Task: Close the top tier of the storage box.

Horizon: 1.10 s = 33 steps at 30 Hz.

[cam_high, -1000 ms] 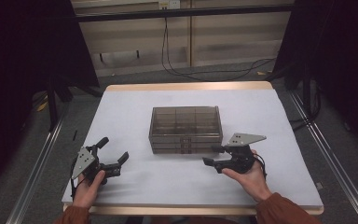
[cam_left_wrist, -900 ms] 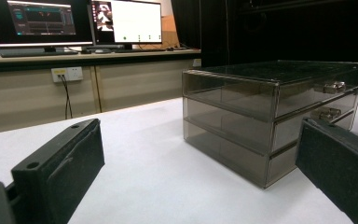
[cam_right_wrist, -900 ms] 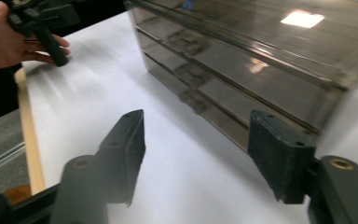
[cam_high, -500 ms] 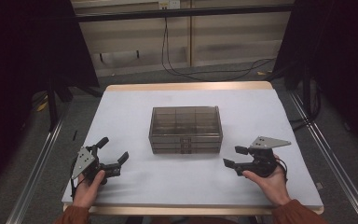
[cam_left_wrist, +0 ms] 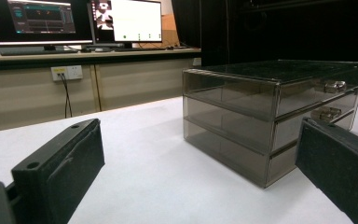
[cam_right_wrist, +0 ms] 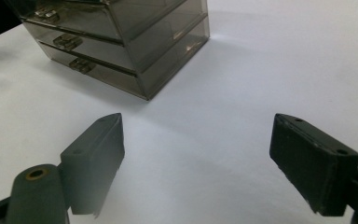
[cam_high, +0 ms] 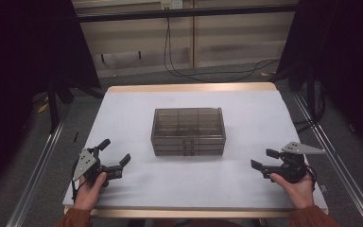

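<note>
Smoked translucent plastic makes up the three-drawer organiser box, which sits shut near the middle of the white-covered desk, its small drawer pulls on the face turned toward us. We hold the left gripper low by the near left corner and the right gripper by the near right edge, both well apart from the box, both with jaws spread wide and nothing between them. We judge this to be the stage ahead of any contact: neither hand is reaching, and every drawer looks closed. A next move would call for bringing one gripper in toward the front face, lining its jaws on one pull, perhaps with the other steadying the light box so it does not slide on the smooth cover. Open room is generous: bare desk lies on every side of the box, with a broad strip between it and our hands. Both grippers sit close to the near edge, and the right one also lies near the desk's right side, so any drawing back has little margin.
</note>
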Each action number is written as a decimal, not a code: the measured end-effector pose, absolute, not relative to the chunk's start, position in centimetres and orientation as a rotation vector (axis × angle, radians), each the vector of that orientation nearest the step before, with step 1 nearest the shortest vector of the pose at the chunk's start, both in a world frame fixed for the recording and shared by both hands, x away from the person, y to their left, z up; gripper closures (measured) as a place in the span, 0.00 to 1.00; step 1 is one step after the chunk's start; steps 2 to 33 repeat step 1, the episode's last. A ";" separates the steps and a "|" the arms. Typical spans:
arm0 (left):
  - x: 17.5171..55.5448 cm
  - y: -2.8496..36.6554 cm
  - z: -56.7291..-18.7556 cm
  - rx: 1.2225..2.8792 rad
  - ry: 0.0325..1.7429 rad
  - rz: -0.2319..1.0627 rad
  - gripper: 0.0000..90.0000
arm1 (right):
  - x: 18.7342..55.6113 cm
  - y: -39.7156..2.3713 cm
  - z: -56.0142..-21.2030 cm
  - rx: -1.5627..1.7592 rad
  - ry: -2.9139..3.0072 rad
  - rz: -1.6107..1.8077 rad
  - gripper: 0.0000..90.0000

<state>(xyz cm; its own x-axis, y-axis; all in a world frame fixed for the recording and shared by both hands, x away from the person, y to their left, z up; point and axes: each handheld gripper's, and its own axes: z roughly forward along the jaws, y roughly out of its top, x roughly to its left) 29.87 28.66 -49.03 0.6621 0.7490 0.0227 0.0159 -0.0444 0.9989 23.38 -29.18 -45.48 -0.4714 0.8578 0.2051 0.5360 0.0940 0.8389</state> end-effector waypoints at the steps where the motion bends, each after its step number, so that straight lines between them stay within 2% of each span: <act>1: 29.9 28.6 -49.0 1.518 0.660 0.672 0.01 | 23.4 -29.2 -45.6 1.389 2.038 1.321 0.19; 33: 29.9 28.6 -49.0 1.518 0.660 0.672 0.01 | 23.4 -29.2 -45.6 1.389 2.038 1.321 0.19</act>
